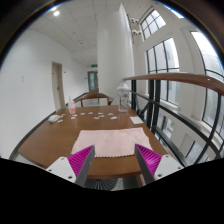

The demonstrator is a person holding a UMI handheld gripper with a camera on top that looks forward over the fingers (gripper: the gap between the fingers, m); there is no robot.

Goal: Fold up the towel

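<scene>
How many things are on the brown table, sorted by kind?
Towel, pale pink, lying flat just ahead of the open fingers: 1
Small white papers or cards farther back on the table: about 4, too small to name
Bowl-like object at the far side: 1
Total: about 6

Bright daylight from windows, ceiling lamps glowing, strong fisheye bend at edges, soft focus
</scene>
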